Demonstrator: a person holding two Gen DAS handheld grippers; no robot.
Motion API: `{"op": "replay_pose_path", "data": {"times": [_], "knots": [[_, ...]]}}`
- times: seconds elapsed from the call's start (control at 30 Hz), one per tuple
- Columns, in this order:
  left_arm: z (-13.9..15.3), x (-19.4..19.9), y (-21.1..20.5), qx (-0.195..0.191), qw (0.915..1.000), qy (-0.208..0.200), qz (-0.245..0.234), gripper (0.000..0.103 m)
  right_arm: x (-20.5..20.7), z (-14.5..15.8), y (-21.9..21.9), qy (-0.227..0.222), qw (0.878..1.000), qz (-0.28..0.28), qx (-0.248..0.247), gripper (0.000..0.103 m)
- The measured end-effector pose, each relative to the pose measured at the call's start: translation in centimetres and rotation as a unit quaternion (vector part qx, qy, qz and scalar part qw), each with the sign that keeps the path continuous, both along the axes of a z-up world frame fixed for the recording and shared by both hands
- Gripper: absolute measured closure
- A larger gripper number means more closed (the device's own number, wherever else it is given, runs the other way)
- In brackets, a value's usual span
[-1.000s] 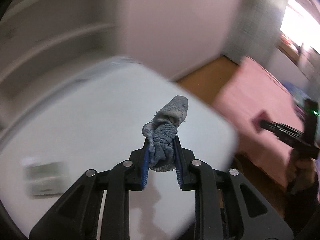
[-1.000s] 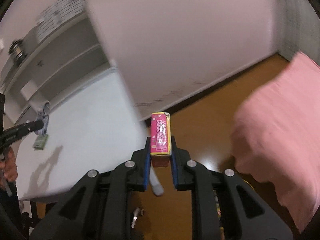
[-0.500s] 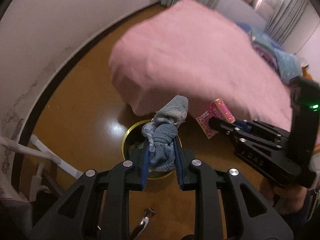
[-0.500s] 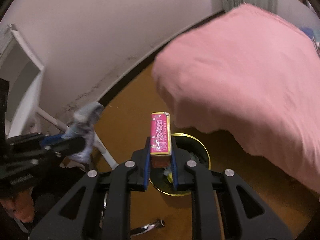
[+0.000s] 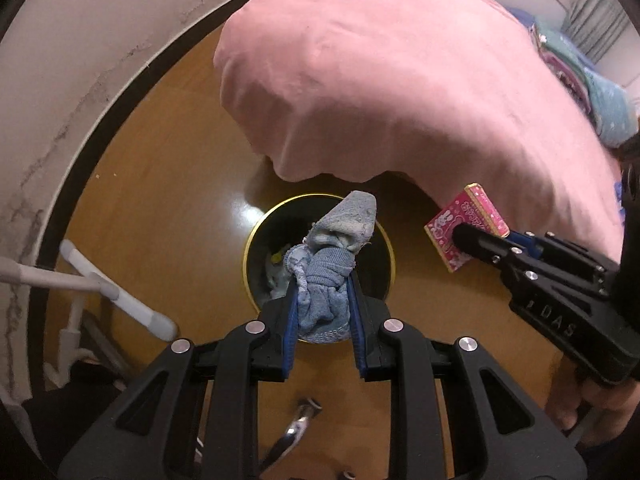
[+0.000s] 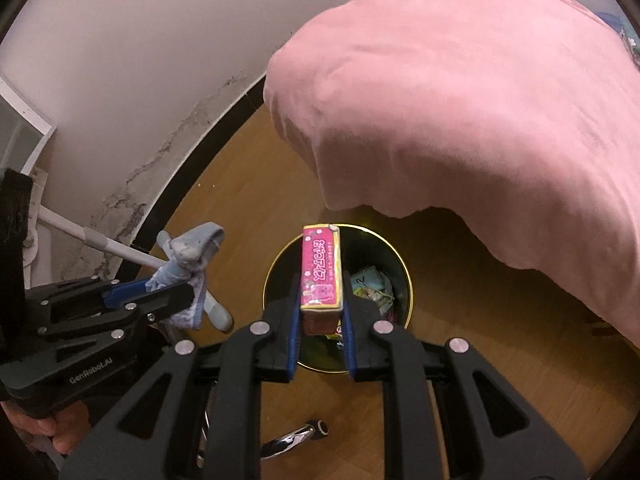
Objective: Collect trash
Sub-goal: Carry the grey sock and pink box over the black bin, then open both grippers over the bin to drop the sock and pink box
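Directly above the black bin (image 6: 404, 280) on the wooden floor (image 5: 168, 200), a crumpled blue cloth (image 5: 328, 276) sits clamped in the left tongs (image 5: 323, 312), the right tongs (image 6: 322, 316) gripping a pink box (image 6: 321, 272) beside a pink bedcover (image 6: 460, 100)

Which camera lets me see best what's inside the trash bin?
The right wrist view: the trash bin opens toward it, with colourful wrappers visible beside the pink box. In the left wrist view, the blue sock hides most of the bin's inside.
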State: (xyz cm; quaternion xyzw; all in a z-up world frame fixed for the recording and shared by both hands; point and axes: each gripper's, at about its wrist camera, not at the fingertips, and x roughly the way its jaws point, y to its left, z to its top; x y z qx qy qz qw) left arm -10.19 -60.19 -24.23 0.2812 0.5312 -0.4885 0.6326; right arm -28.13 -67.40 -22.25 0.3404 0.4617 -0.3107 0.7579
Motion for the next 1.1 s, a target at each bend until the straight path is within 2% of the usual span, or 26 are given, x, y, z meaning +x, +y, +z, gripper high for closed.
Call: {"op": "replay_pose_path", "data": {"times": [0.1,0.4,0.43,0.57,0.63,0.97,1.0,1.07,1.1], "knots": [[-0.34,0.18,-0.01,-0.002,1.0,0.009,-0.001,0.081,0.01,-0.18,-0.12,-0.001,1.0,-0.002,0.004,0.086],[-0.12,0.28,-0.19,0.001,1.0,-0.004,0.003,0.081,0.63,-0.38,-0.29,-0.005,1.0,0.0,0.007,0.086],[-0.18,0.29,-0.24,0.003,1.0,-0.005,0.003,0.079,0.65,-0.34,-0.19,-0.005,1.0,0.0,0.007,0.086],[0.06,0.07,-0.25,0.001,1.0,-0.003,0.001,0.056,0.76,-0.33,-0.19,-0.006,1.0,0.002,0.008,0.086],[0.3,-0.09,-0.16,-0.002,0.9999,-0.013,-0.002,0.051,0.76,-0.36,-0.2,-0.006,1.0,0.001,0.009,0.086],[0.31,0.09,0.13,0.002,0.9999,-0.015,0.0,0.049,0.83,-0.39,-0.53,-0.012,1.0,-0.001,0.018,0.085],[0.3,0.07,0.1,0.003,0.9999,-0.015,-0.001,0.049,0.83,-0.44,-0.65,-0.013,1.0,-0.002,0.02,0.084],[0.26,0.06,0.07,0.002,0.9999,-0.014,-0.002,0.049,0.77,-0.32,-0.76,-0.017,1.0,-0.004,0.019,0.064],[0.27,0.08,0.07,0.002,0.9999,-0.014,-0.002,0.049,0.72,-0.14,-0.73,-0.02,1.0,-0.006,0.015,0.046]]}}
